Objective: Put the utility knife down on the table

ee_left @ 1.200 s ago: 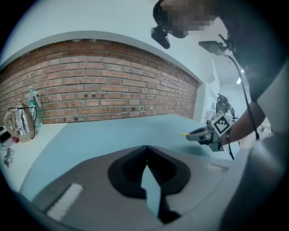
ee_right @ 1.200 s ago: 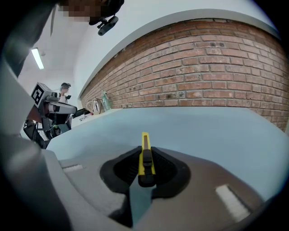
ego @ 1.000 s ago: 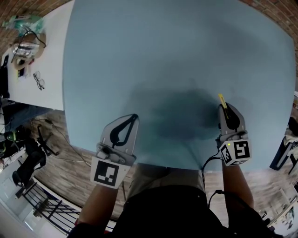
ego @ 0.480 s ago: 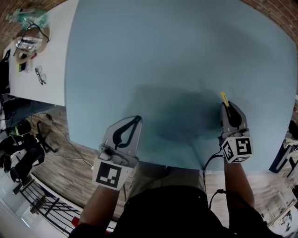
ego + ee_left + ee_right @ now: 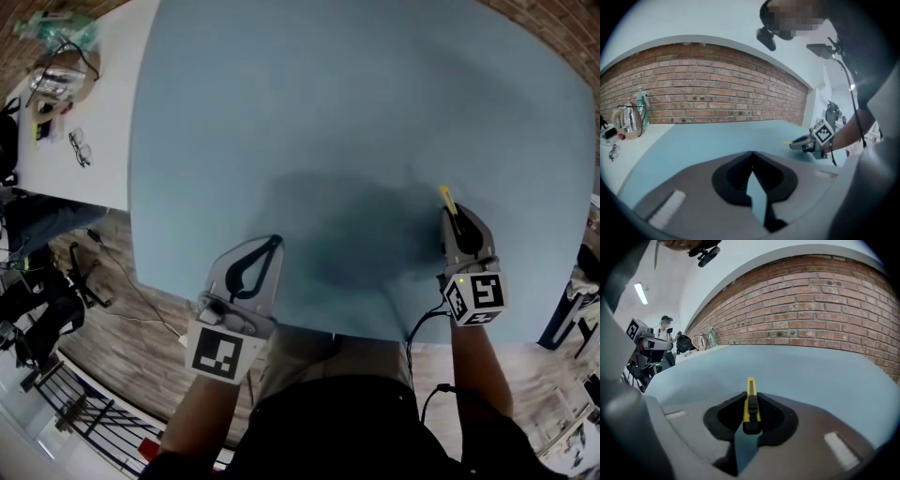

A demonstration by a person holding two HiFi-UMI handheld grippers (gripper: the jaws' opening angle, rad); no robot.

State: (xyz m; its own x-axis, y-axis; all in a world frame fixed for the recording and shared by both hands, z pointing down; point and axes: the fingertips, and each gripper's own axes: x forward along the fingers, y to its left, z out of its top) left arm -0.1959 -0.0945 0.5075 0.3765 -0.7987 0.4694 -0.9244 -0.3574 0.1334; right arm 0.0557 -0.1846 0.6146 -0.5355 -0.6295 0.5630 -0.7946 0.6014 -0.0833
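A yellow utility knife (image 5: 448, 199) sticks forward out of my right gripper (image 5: 454, 216), whose jaws are shut on its black slider end. This gripper hovers low over the pale blue table (image 5: 328, 94) near its front right edge. In the right gripper view the utility knife (image 5: 750, 386) lies straight along the jaws of the right gripper (image 5: 750, 397), tip pointing away. My left gripper (image 5: 275, 240) is at the table's front left, tips together with nothing between them. In the left gripper view the left gripper (image 5: 752, 153) is shut, and the right gripper (image 5: 802, 142) with the knife shows far right.
A white side table (image 5: 94, 112) at the left carries glasses (image 5: 79, 148), a kettle (image 5: 629, 121) and small clutter. A brick wall (image 5: 825, 310) runs behind the blue table. The table's front edge (image 5: 356, 333) lies just ahead of the person's body. Chairs and cables are on the floor at left.
Both grippers stay in place and the knife remains in the right gripper; only the head camera's framing shifts slightly.
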